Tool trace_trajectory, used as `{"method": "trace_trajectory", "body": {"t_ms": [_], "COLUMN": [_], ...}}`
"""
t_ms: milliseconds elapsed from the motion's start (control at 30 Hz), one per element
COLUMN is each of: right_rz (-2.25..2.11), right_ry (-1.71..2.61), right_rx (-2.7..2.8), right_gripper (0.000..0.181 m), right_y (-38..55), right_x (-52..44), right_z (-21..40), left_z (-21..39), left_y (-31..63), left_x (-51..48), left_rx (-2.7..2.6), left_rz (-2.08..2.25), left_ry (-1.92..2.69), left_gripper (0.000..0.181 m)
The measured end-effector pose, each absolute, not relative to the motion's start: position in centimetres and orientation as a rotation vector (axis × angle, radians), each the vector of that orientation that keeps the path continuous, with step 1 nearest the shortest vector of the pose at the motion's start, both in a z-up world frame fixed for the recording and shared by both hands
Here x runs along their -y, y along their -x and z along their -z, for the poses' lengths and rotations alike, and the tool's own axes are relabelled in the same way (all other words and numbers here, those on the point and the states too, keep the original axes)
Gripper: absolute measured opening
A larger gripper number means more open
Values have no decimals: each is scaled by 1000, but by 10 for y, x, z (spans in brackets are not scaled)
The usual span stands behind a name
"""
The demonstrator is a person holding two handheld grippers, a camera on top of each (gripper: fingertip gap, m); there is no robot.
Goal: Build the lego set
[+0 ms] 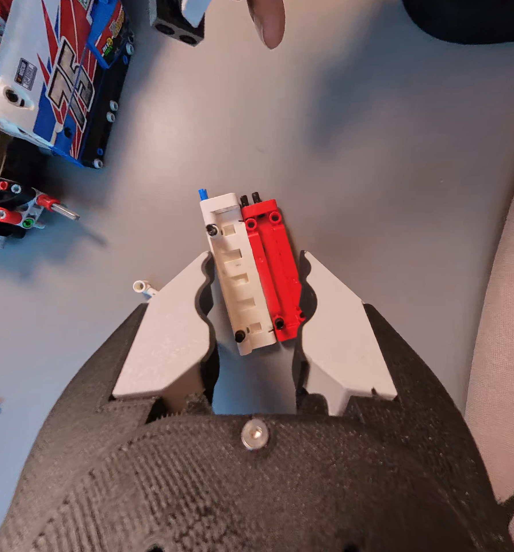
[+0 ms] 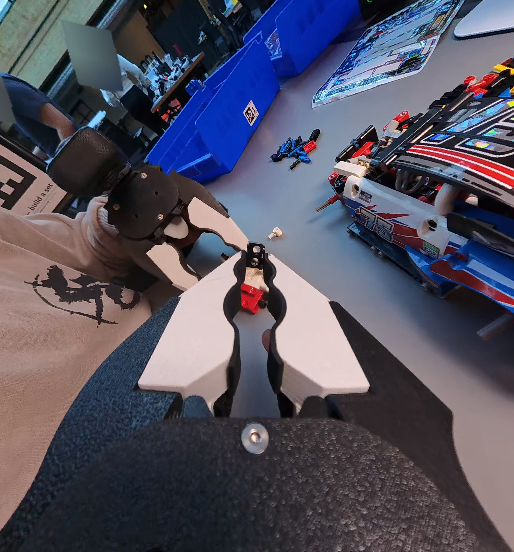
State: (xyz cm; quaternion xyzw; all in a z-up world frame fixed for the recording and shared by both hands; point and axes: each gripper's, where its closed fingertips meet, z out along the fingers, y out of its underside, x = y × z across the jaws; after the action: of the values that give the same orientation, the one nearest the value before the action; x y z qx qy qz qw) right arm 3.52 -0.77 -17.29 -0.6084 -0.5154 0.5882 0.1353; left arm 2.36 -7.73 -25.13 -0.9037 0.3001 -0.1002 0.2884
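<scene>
A white and red lego subassembly [image 1: 254, 277] with black pins lies on the grey table. My left gripper [image 1: 255, 254] is open, one finger on each side of it and close to its sides. In the right wrist view the subassembly [image 2: 251, 297] shows through the gap of my right gripper [image 2: 255, 257]. The right gripper is shut on a small black piece with holes [image 2: 255, 249], held at the fingertips above the subassembly. The black piece [image 1: 178, 28] also shows at the top of the left wrist view. The left gripper [image 2: 219, 263] appears at the left of the right wrist view.
The large race car model [image 2: 444, 209] [image 1: 55, 74] stands to one side. A small white connector [image 2: 275, 232] [image 1: 142, 287] lies loose nearby. A pile of small pins [image 2: 297, 148], blue bins [image 2: 234, 119] and a printed sheet [image 2: 384, 50] lie farther off. A beige sleeve [image 2: 40, 298] is close by. The left gripper's tips are roughly 11 cm from the right gripper's.
</scene>
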Motion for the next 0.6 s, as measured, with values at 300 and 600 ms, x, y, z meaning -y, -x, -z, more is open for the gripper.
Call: {"method": "trace_trajectory", "body": {"t_ms": [300,600], "right_rz": [-1755,-1936], "right_ry": [1766,1811], "right_rx": [1468,1377], "right_gripper": [7,7], "right_y": [-38,-33], "right_x": [9,21], "right_z": [167,161], "left_z": [194,182], "left_y": [-14,-11], "left_x": [51,41], "left_rx": [-754,-817], "left_rz": [284,13], "left_ry": [1916,1754], "left_gripper": [50,49]}}
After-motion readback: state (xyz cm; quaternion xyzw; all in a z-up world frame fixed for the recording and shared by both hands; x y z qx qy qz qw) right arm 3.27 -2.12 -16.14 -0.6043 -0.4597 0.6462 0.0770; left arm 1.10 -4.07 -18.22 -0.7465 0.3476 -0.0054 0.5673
